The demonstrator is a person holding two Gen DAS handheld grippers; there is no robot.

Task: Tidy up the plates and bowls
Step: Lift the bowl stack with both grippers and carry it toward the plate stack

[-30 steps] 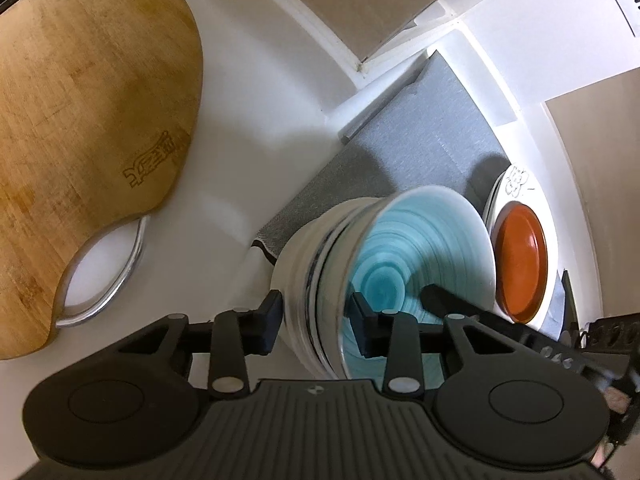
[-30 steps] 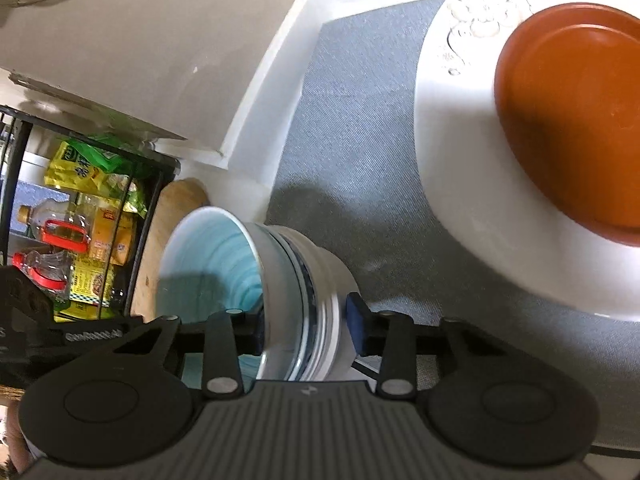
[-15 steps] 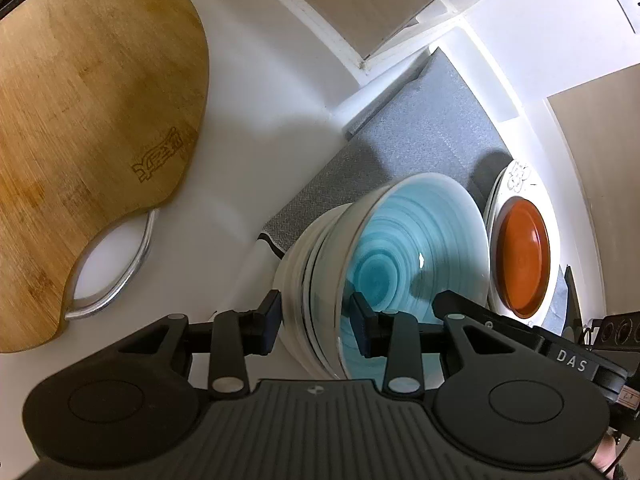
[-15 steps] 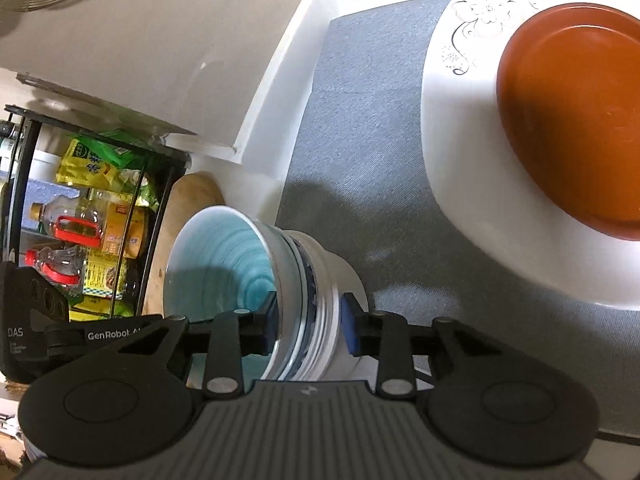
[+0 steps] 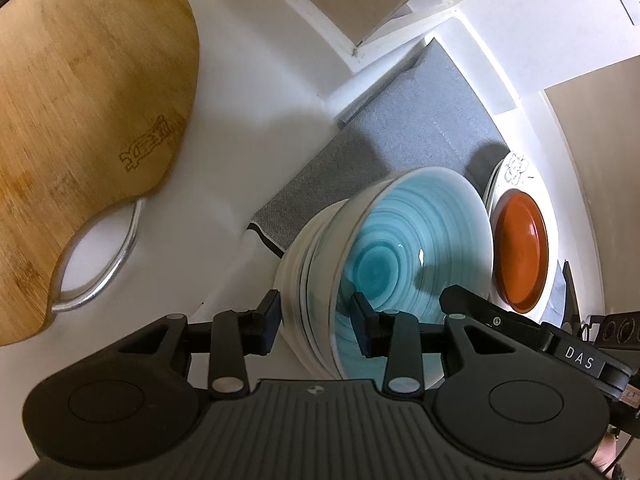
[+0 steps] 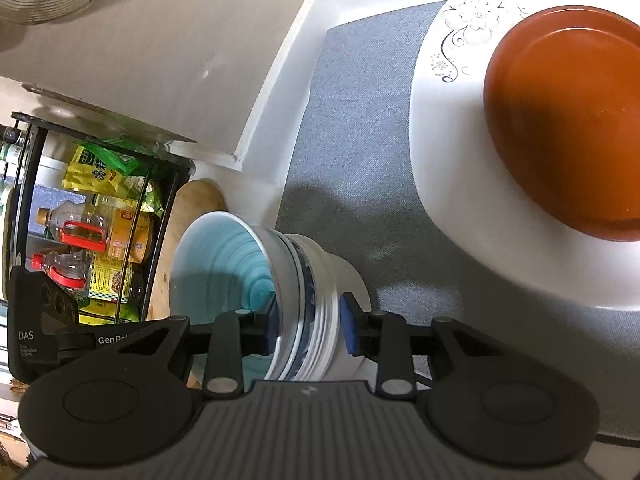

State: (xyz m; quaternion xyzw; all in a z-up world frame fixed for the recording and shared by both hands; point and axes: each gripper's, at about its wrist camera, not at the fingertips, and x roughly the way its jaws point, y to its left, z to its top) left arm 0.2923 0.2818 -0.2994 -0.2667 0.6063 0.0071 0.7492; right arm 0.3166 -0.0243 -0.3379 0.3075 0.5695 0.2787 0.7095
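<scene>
Both grippers clamp one stack of bowls (image 5: 384, 264), tipped on its side above the grey mat (image 6: 352, 128): left gripper (image 5: 316, 318) and right gripper (image 6: 308, 326) each straddle the rims. Contact with the mat is unclear. Open mat lies between the stack and the white plate (image 6: 460, 208) carrying the orange dish (image 6: 568, 120).

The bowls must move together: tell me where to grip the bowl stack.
Pinch the bowl stack at its rims from above, on opposite sides: one finger inside the turquoise top bowl, one outside the lowest wall. The rims nest closely, so one pinch spans all, as the left claw and right claw do.
</scene>
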